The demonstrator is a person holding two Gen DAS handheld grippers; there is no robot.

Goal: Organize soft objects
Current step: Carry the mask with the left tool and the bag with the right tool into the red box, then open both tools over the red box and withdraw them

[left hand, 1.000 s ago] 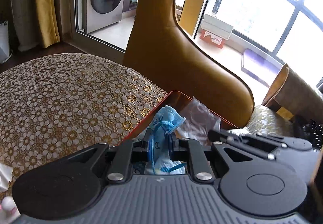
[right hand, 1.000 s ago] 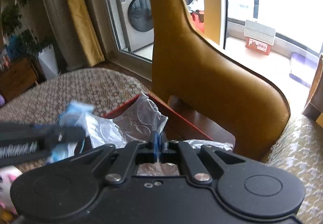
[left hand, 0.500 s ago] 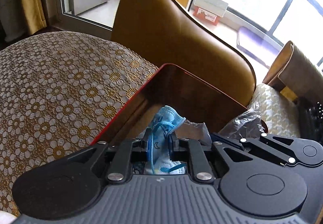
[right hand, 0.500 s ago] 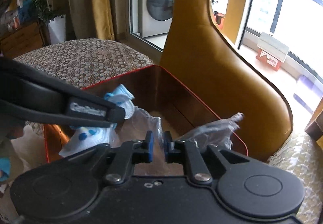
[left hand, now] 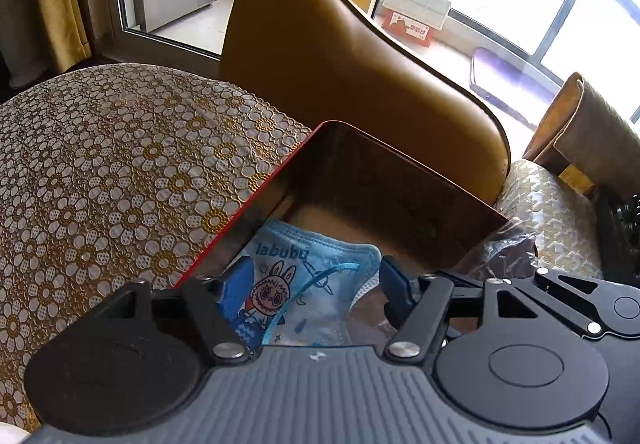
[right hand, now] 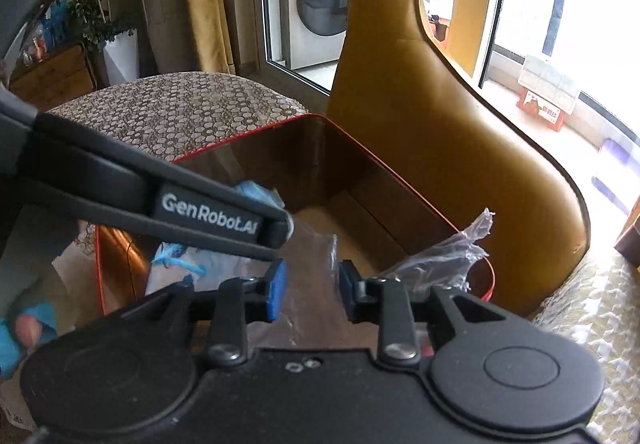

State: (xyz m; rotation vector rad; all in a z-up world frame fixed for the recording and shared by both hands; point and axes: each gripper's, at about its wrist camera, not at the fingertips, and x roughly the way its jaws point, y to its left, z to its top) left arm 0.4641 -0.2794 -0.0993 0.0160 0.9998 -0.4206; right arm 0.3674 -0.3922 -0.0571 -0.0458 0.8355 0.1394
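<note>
Two claws hang over one red-rimmed box (left hand: 362,179), and both have just been opening.

Left wrist view: the left claw (left hand: 316,286) stands released, its blue pads wide apart and clear of the blue face mask (left hand: 298,272), which lies between them on the box floor against the left wall. The mask's long axis runs roughly across the claw's gap, its printed face up and an ear loop trailing toward the right pad. Nothing is pinched — this drop looks done, so the likely next move is a lift straight out. The flowered tabletop (left hand: 120,171) lies to the left, outside the box.

Right wrist view: the right claw (right hand: 310,290) is partly parted, with a clear plastic wrapper (right hand: 316,268) loose between the pads — no pad seems to press it. A second crumpled wrapper (right hand: 444,260) leans on the near right rim. The left claw crosses in from the left, so it sits nearer the mask; the right is nearer the plastic.
</note>
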